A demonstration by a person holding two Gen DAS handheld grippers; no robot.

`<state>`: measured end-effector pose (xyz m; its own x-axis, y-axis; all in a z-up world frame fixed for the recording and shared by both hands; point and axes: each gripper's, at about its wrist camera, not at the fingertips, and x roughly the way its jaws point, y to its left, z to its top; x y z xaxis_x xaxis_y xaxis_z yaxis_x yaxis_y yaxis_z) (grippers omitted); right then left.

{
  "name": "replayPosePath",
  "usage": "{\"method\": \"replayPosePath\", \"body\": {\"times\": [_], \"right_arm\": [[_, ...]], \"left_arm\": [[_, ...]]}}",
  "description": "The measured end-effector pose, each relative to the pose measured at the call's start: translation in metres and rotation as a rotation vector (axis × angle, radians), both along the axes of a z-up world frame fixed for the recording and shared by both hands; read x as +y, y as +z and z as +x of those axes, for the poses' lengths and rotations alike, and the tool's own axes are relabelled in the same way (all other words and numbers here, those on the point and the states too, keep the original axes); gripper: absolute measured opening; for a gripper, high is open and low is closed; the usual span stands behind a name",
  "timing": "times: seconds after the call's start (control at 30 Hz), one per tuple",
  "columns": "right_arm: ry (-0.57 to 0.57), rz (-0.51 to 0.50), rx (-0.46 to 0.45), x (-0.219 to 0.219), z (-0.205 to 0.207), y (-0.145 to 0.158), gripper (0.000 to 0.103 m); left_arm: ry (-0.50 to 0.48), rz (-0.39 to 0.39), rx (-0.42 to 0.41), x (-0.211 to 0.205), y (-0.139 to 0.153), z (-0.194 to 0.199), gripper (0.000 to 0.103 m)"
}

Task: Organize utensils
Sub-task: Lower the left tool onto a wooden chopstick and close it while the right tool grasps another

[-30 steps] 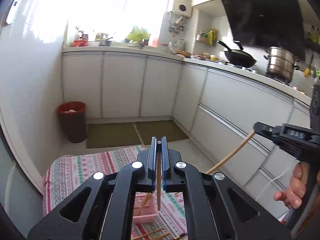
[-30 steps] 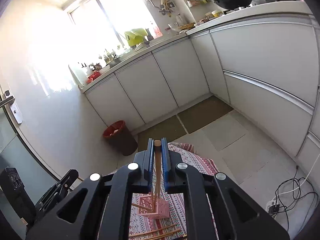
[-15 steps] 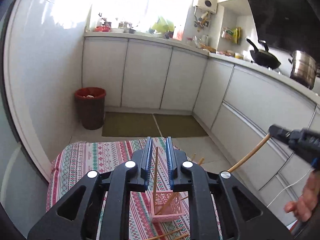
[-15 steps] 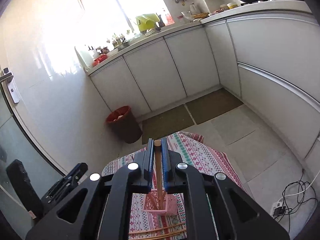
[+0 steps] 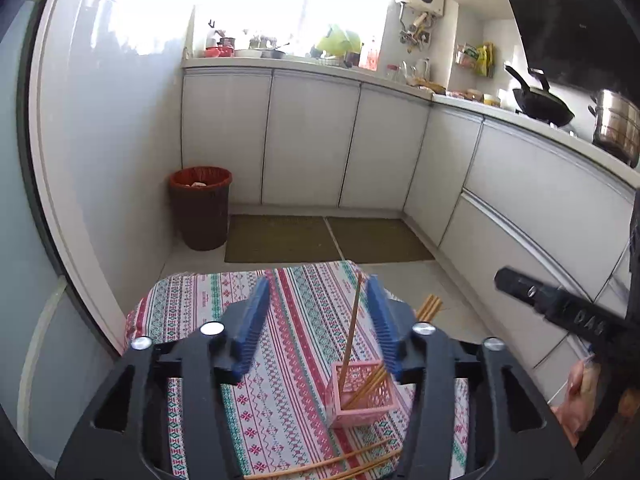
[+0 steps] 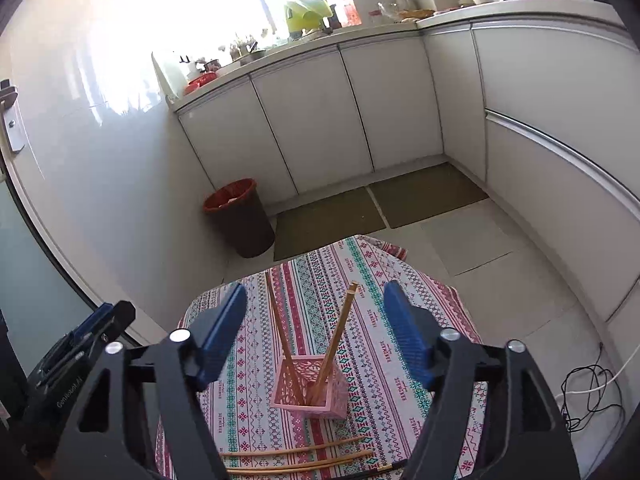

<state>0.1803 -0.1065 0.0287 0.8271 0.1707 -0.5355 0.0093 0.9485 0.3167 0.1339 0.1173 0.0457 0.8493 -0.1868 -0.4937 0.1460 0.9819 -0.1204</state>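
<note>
A pink lattice basket [image 6: 310,388] stands on the striped tablecloth [image 6: 400,320], holding several wooden chopsticks: one leans left [image 6: 280,328], the others lean right [image 6: 340,328]. My right gripper [image 6: 316,287] hovers above the basket with its jaws opening; the sticks rise between the blue pads, touching neither. My left gripper [image 5: 318,282] is also opening, and a chopstick [image 5: 352,332] stands free between its pads with its foot in the basket [image 5: 362,394]. Three loose chopsticks [image 6: 296,454] lie on the cloth nearer me than the basket.
A dark bin with a red liner [image 5: 200,208] stands on the floor by the wall beyond the table. White cabinets [image 5: 312,140] run along the back and right. Two green mats [image 5: 328,238] lie on the floor. A cable [image 6: 592,392] trails at the right.
Both grippers went from shut on a chopstick to open. The released sticks now stand in the pink basket. Both hands have sunk closer to the table.
</note>
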Motion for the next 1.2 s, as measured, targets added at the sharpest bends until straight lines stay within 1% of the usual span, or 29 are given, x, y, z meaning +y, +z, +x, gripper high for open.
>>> {"method": "replayPosePath", "body": {"times": [0.03,0.1,0.13,0.17,0.2,0.23,0.27,0.3,0.37,0.47,0.5,0.53,0.6,0.67,0.73,0.77,0.8,0.83,0.87,0.9,0.93,0.97,1.0,1.07,1.13,1.2], "right_arm": [[-0.012,0.0,-0.007,-0.003,-0.003,0.0,0.081],[-0.029,-0.018,-0.005,-0.007,-0.006,-0.002,0.085],[-0.037,-0.028,0.001,-0.009,-0.008,-0.004,0.09],[-0.041,-0.031,0.005,-0.011,-0.01,-0.006,0.092],[-0.042,-0.037,0.011,-0.013,-0.012,-0.009,0.093],[-0.042,-0.048,0.019,-0.014,-0.013,-0.011,0.095],[-0.041,-0.071,0.03,-0.015,-0.015,-0.015,0.096],[-0.039,-0.095,0.039,-0.016,-0.017,-0.019,0.096],[-0.035,-0.143,0.056,-0.017,-0.022,-0.028,0.096],[-0.038,-0.208,0.102,-0.02,-0.029,-0.047,0.096],[-0.034,-0.22,0.13,-0.02,-0.03,-0.055,0.096],[-0.026,-0.225,0.162,-0.021,-0.032,-0.064,0.096],[-0.003,-0.221,0.231,-0.024,-0.033,-0.081,0.096],[0.021,-0.212,0.293,-0.024,-0.033,-0.095,0.096],[0.045,-0.196,0.335,-0.024,-0.033,-0.104,0.096],[0.053,-0.188,0.348,-0.024,-0.034,-0.107,0.096],[0.058,-0.177,0.36,-0.025,-0.036,-0.109,0.096],[0.059,-0.164,0.369,-0.027,-0.037,-0.11,0.096],[0.051,-0.149,0.378,-0.03,-0.039,-0.112,0.096],[0.038,-0.132,0.389,-0.033,-0.04,-0.115,0.096],[0.02,-0.107,0.408,-0.038,-0.042,-0.12,0.096],[0.005,-0.079,0.43,-0.042,-0.042,-0.124,0.096],[-0.013,-0.035,0.463,-0.05,-0.042,-0.131,0.096],[-0.05,0.07,0.533,-0.067,-0.043,-0.146,0.096],[-0.1,0.153,0.581,-0.085,-0.044,-0.157,0.096],[-0.149,0.183,0.588,-0.097,-0.046,-0.16,0.096]], "left_arm": [[-0.002,0.012,0.002,-0.003,-0.003,-0.001,0.055],[-0.009,0.031,0.017,-0.008,-0.01,-0.003,0.062],[-0.008,0.039,0.024,-0.01,-0.013,-0.005,0.064],[-0.008,0.043,0.03,-0.011,-0.016,-0.005,0.07],[-0.005,0.049,0.039,-0.012,-0.019,-0.006,0.078],[-0.002,0.055,0.046,-0.013,-0.022,-0.007,0.083],[0.002,0.061,0.056,-0.013,-0.025,-0.007,0.092],[0.0,0.071,0.077,-0.013,-0.029,-0.007,0.096],[-0.018,0.091,0.134,-0.014,-0.039,-0.004,0.096],[-0.079,0.125,0.289,-0.016,-0.064,0.005,0.096],[-0.101,0.144,0.356,-0.017,-0.076,0.009,0.096],[-0.107,0.16,0.4,-0.017,-0.087,0.011,0.096],[-0.102,0.192,0.515,-0.012,-0.114,0.015,0.096],[-0.08,0.188,0.645,-0.001,-0.141,0.02,0.096],[-0.026,0.172,0.747,0.016,-0.165,0.023,0.095],[-0.01,0.159,0.779,0.023,-0.173,0.022,0.093],[-0.011,0.14,0.805,0.028,-0.179,0.023,0.085],[-0.034,0.13,0.812,0.028,-0.183,0.02,0.082],[-0.072,0.128,0.808,0.022,-0.183,0.019,0.077],[-0.119,0.131,0.799,0.013,-0.182,0.015,0.074],[-0.191,0.142,0.782,-0.001,-0.18,0.011,0.073],[-0.257,0.162,0.763,-0.016,-0.178,0.007,0.07],[-0.319,0.187,0.745,-0.031,-0.178,0.002,0.065],[-0.438,0.256,0.708,-0.064,-0.179,-0.011,0.059],[-0.51,0.312,0.683,-0.089,-0.185,-0.02,0.051],[-0.54,0.359,0.666,-0.108,-0.193,-0.022,0.044]]}}
